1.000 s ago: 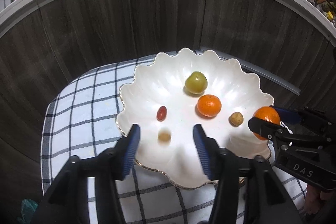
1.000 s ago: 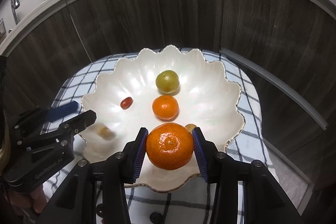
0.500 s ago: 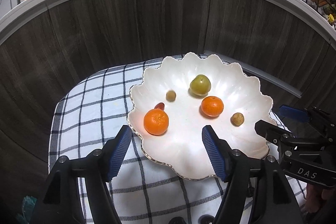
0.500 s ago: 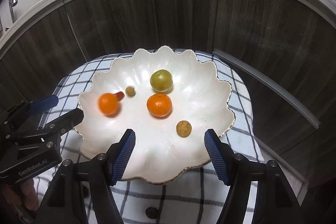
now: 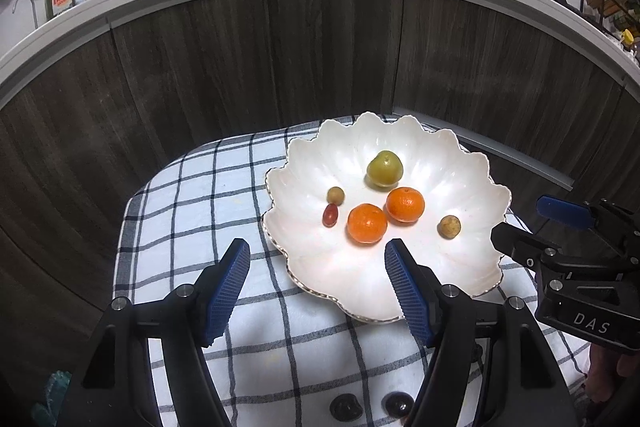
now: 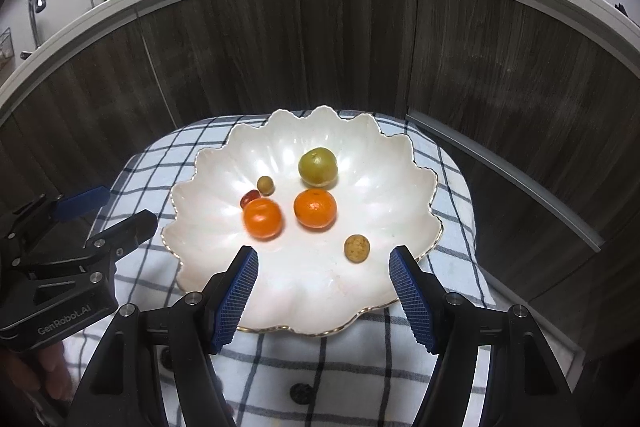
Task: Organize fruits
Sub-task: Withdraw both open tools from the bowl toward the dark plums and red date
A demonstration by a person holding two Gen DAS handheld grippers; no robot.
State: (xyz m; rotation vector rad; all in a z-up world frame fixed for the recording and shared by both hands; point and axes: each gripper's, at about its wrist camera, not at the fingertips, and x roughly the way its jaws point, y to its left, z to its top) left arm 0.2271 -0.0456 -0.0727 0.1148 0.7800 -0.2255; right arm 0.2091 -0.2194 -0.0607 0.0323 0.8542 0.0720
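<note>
On the checked cloth (image 5: 224, 187), fruit fills the white bowl (image 5: 472, 183) beyond both released, empty claws.

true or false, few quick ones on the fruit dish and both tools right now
1. Two oranges lie in the dish. True: one beside the other.
2. The right tool holds an orange. False: it is open, with nothing between its fingers.
3. The green fruit lies on the cloth. False: it lies in the dish.
4. The left tool is open and holds nothing. True.
5. The red fruit lies in the dish. True.
6. The dish is square. False: its rim is scalloped.
</note>
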